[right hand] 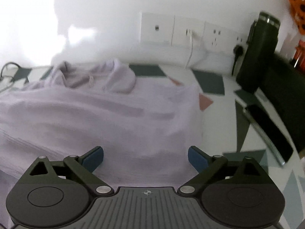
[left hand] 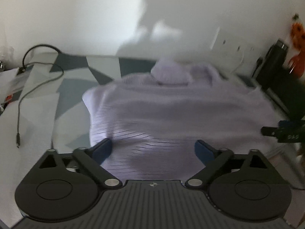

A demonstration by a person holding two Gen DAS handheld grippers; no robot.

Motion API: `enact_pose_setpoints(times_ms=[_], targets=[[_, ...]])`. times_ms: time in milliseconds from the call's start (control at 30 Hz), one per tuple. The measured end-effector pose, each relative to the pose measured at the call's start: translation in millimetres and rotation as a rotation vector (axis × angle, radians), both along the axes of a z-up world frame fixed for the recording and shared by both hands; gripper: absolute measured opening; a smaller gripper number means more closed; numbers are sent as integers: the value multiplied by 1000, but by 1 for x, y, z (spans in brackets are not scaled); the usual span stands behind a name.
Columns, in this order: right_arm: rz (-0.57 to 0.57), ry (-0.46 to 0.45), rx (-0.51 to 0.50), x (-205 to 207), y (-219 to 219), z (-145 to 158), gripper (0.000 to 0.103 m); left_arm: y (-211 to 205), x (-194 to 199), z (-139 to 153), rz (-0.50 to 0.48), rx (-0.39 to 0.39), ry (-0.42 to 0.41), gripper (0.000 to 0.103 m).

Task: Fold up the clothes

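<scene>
Pale lilac ribbed sweater (left hand: 171, 114) on grey-and-white geometric tablecloth (left hand: 63, 87).

left wrist: low, close, faces wall | right wrist: same | shared: lilac garment (left hand: 171, 114) (right hand: 95, 124)

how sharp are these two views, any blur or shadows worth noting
Left wrist view: the lilac garment is smeared by motion blur, only the knit ribs near the left gripper stay crisp; a big soft shadow lies on the wall. Right wrist view: garment and sockets blurred, fisheye bending the edges.
</scene>
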State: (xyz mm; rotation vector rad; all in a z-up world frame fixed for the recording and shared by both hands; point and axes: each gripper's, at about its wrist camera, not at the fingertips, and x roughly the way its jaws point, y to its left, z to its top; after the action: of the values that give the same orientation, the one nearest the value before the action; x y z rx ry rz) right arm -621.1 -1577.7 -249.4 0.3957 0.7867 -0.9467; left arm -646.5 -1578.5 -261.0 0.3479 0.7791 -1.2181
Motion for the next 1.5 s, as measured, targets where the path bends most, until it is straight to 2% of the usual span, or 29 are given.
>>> enact_pose_setpoints(times_ms=[67, 200, 400, 1200, 1500], targets=[[2, -3, 10, -2, 1, -7, 97, -4, -5, -4, 6, 20, -31, 102], [37, 35, -36, 3, 8, -17, 101, -10, -15, -12, 21, 58, -88, 103], [8, 13, -22, 5, 4, -22, 102, -18, -28, -22, 44, 107, -166, 103], [13, -5, -84, -1, 12, -28, 102, -18, -35, -25, 90, 117, -181, 103], [14, 16, -43, 3, 6, -24, 102, -25, -40, -17, 133, 177, -206, 103]])
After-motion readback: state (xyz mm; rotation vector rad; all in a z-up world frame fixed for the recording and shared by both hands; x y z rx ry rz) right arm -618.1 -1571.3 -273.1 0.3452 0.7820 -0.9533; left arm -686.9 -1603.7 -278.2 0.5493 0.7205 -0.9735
